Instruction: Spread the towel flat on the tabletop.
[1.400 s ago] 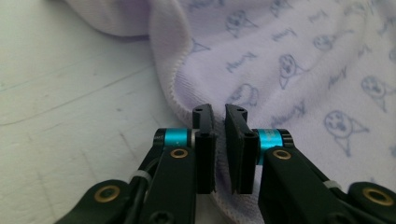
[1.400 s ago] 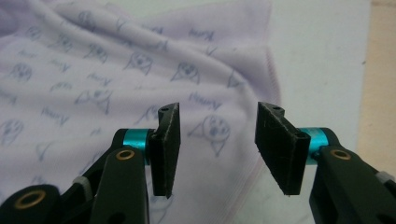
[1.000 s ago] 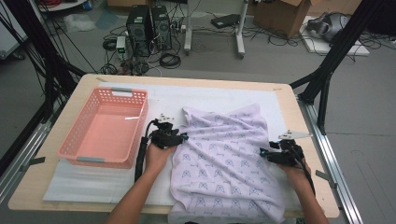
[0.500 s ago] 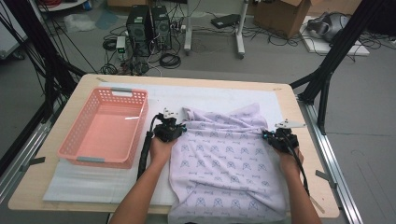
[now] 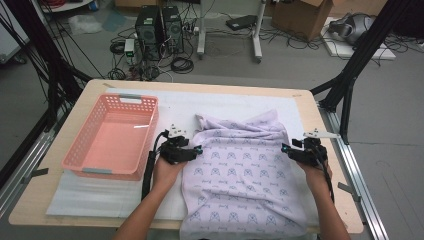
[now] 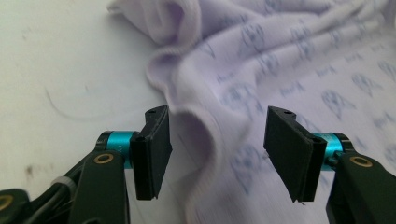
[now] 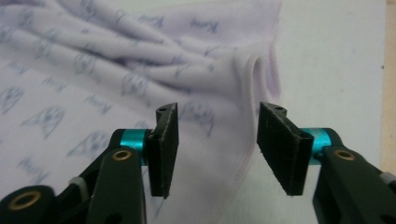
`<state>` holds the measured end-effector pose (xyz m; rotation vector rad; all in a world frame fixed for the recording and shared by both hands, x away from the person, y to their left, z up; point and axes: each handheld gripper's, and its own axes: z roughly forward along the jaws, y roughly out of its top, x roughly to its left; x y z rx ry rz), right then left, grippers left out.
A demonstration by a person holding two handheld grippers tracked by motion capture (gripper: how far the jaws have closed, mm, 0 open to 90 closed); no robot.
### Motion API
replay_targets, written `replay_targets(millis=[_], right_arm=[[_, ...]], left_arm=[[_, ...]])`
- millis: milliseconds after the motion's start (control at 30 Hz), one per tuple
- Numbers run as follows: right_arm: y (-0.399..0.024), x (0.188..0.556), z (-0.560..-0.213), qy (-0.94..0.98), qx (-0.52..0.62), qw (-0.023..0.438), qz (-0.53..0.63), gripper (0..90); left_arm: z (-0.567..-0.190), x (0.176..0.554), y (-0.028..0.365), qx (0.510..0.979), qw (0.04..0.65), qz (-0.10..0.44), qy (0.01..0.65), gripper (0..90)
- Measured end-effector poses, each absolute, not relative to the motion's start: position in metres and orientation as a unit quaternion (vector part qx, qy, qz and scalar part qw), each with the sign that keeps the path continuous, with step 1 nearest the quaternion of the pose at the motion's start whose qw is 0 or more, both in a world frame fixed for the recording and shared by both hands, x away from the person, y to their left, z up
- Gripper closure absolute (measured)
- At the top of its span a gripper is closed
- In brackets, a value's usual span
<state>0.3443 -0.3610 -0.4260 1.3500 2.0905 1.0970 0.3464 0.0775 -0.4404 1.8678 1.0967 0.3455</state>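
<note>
Left tongs (image 6: pixel 215 154) and right tongs (image 7: pixel 217 149) — both just reopened, jaws apart, gripping nothing. Lilac printed fabric cloth (image 5: pixel 240 170) lies between them on the tabletop (image 5: pixel 320 200) — its edges beneath each open pair.

Black tool (image 6: pixel 217 154), teal collars, brass screws, black cable.

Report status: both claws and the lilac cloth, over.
Left claw and right claw just opened, pads off fabric. Lilac printed knit cloth lies rumpled on the white mat, far edge bunched. Pink plastic basket stands apart; nothing obstructs.
</note>
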Motion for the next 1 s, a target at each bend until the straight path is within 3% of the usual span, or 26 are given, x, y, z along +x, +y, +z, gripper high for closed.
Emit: replay_targets(millis=[200, 333, 367, 433, 500, 533, 867, 900, 933, 1000], right_arm=[[-0.363, 0.305, -0.435, 0.782, 0.450, 0.172, 0.396, 47.7], [-0.356, 0.293, -0.448, 0.793, 0.448, 0.164, 0.379, 47.4], [-0.353, 0.292, -0.449, 0.796, 0.443, 0.178, 0.371, 48.4], [-0.350, 0.294, -0.448, 0.803, 0.436, 0.191, 0.359, 56.4], [-0.349, 0.297, -0.446, 0.802, 0.438, 0.189, 0.359, 81.7], [-0.348, 0.300, -0.446, 0.803, 0.438, 0.189, 0.357, 85.0], [-0.354, 0.331, -0.449, 0.748, 0.492, 0.229, 0.382, 86.4], [-0.353, 0.330, -0.449, 0.748, 0.493, 0.230, 0.380, 83.7], [-0.353, 0.329, -0.448, 0.749, 0.495, 0.231, 0.375, 74.5], [-0.354, 0.322, -0.446, 0.743, 0.497, 0.243, 0.376, 60.6]], left_arm=[[-0.449, 0.323, 0.078, 0.775, 0.455, 0.110, 0.425, 38.8], [-0.452, 0.318, 0.071, 0.789, 0.436, 0.138, 0.409, 41.0], [-0.452, 0.317, 0.069, 0.789, 0.430, 0.150, 0.413, 45.0], [-0.451, 0.315, 0.065, 0.795, 0.410, 0.184, 0.409, 62.2], [-0.450, 0.321, 0.067, 0.798, 0.406, 0.181, 0.406, 85.4], [-0.450, 0.326, 0.070, 0.790, 0.413, 0.165, 0.421, 86.4], [-0.446, 0.362, 0.077, 0.748, 0.435, 0.156, 0.476, 84.3], [-0.445, 0.360, 0.078, 0.747, 0.440, 0.152, 0.475, 78.2], [-0.443, 0.358, 0.080, 0.744, 0.447, 0.148, 0.474, 67.0], [-0.439, 0.350, 0.085, 0.738, 0.463, 0.135, 0.473, 54.2]])
